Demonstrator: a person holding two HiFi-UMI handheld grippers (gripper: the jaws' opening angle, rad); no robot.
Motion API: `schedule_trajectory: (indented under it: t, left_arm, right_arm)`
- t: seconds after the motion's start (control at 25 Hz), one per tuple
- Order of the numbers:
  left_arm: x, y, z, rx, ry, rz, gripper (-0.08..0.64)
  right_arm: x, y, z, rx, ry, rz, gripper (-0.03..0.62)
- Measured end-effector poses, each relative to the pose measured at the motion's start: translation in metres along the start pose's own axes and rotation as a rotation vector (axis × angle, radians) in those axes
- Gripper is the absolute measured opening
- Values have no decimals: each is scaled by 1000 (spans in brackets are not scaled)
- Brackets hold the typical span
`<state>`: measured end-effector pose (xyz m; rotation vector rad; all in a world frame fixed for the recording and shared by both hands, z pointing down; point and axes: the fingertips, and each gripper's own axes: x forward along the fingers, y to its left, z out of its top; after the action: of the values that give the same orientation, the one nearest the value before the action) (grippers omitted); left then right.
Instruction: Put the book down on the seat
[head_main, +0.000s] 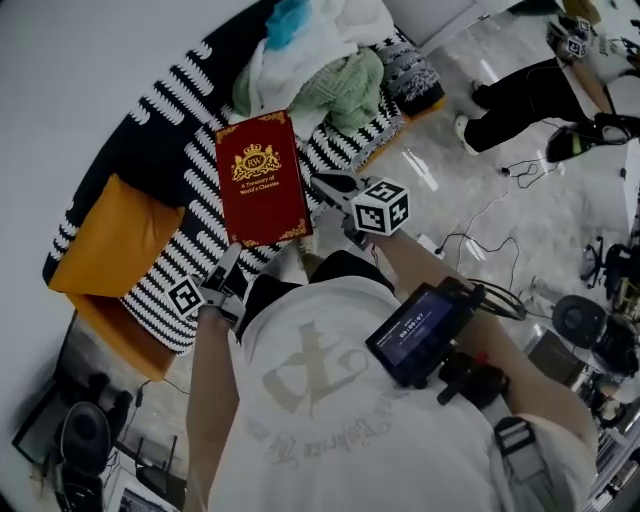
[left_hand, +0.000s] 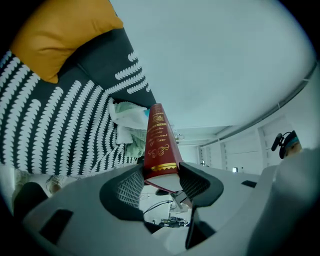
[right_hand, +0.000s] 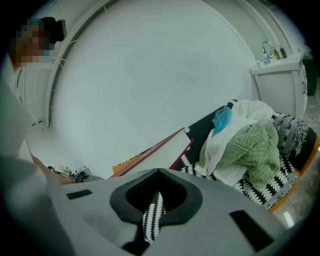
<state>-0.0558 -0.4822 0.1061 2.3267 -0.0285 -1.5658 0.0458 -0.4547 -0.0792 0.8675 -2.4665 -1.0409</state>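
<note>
A red hardback book with gold lettering hangs face-up over the black-and-white patterned seat. My left gripper is shut on its near bottom edge. In the left gripper view the pads clamp the book's spine end between them, at the left gripper. My right gripper sits just off the book's right edge, shut and holding nothing. In the right gripper view the book's page edge lies beyond the closed tips of the right gripper.
An orange cushion rests at the seat's left end. A heap of green and white laundry fills its far end. A person in black sits on the marble floor at upper right, and cables trail there.
</note>
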Motion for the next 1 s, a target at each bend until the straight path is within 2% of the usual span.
schedule_trajectory:
  t: [0.04,0.08,0.16,0.2,0.24,0.36,0.52,0.68,1.0]
  left_arm:
    - [-6,-9,-10,20,7,5,232]
    - [-14,-22,-9,79,44,10,232]
    - [-35,-61,20,277,180,33,232]
    - [-43,-78,25,354,230,48,232]
    - [-50,-88,19,390,247,60,232]
    - [-54,-85,-4,395,189,77,232]
    - [-44,-72,5,420,134,79,230]
    - [-36,-57,12,389,96,92,230]
    - [-26,-37,11,338,38,71,229]
  right_arm:
    - [-13,7,-4,6,-20,0,14]
    - [-25,20,-6,19,-85,-13,14]
    - [-41,55,-3,64,-313,-66,14]
    - [-52,70,-4,84,-403,-87,14]
    - [-67,79,-10,94,-447,-98,15]
    - [-87,79,-23,93,-434,-86,14]
    - [-75,65,-22,78,-399,-58,14]
    - [-66,56,-16,61,-385,-39,14]
    - [-62,54,-16,44,-350,-25,14]
